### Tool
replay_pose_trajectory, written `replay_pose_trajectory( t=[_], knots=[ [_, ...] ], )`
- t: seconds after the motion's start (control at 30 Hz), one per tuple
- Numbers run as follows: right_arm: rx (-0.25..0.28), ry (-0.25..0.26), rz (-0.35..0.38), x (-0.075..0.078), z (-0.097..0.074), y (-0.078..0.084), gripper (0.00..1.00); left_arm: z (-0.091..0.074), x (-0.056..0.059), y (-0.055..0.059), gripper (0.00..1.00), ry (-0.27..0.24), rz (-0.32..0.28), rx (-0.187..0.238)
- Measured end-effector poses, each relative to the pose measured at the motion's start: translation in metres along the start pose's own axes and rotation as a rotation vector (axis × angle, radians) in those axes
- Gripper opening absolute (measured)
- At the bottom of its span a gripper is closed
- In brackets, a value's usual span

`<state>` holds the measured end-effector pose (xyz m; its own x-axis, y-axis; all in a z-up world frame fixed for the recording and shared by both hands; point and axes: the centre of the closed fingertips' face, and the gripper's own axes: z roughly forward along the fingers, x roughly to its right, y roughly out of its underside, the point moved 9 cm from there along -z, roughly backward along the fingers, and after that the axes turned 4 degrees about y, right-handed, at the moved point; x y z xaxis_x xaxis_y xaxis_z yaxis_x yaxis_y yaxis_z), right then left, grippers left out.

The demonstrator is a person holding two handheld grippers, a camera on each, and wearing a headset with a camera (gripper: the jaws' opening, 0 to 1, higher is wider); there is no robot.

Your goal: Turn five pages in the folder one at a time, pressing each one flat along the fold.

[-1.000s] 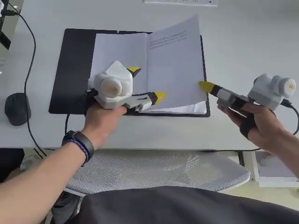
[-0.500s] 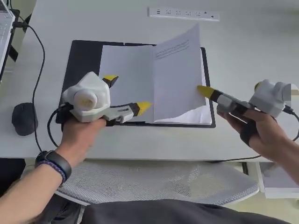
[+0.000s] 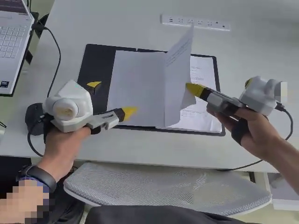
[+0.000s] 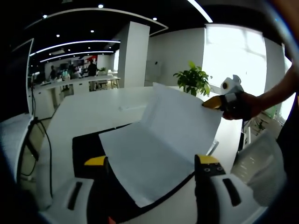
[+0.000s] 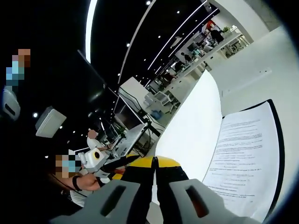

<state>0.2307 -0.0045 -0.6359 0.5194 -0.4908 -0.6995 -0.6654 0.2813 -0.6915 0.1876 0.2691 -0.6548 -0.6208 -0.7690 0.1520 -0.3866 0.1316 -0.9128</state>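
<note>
- Pinching the upright page [image 3: 176, 79] at its outer edge, above the folder [image 3: 97, 65]: right gripper [image 3: 193, 88], jaws clamped on it.
- Hovering over the folder's left half: left gripper [image 3: 111, 98], jaws apart.

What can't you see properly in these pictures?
- Words on the printed page: too small to read in the head view and the right gripper view.
- Printed page's left part: behind the lifted page, head view.
- Laptop: cut off by the head view's left edge.
- Mouse: partly behind the left gripper, head view.
</note>
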Motion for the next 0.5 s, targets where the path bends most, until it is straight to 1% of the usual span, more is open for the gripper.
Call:
replay_pose_trajectory(
  t=[0.17,0.2,0.23,0.27,0.33,0.5],
  knots=[
    [-0.039,-0.050,-0.005,-0.013,0.030,0.008,0.00,-0.012,-0.008,0.004,0.73,-0.039,-0.021,0.012],
    [-0.040,-0.052,-0.005,-0.012,0.031,0.008,0.00,-0.015,-0.010,0.004,0.73,-0.046,-0.027,0.016],
    [-0.047,-0.061,-0.003,-0.008,0.034,0.007,0.00,-0.017,-0.011,0.004,0.73,-0.050,-0.030,0.020],
    [-0.051,-0.067,-0.002,-0.009,0.038,0.009,0.00,-0.018,-0.012,0.004,0.73,-0.053,-0.029,0.021],
    [-0.066,-0.081,0.000,-0.015,0.053,0.013,0.00,-0.023,-0.015,0.005,0.73,-0.061,-0.028,0.022],
    [-0.098,-0.110,0.000,-0.026,0.079,0.020,0.00,-0.033,-0.021,0.010,0.73,-0.078,-0.035,0.026]
  ],
)
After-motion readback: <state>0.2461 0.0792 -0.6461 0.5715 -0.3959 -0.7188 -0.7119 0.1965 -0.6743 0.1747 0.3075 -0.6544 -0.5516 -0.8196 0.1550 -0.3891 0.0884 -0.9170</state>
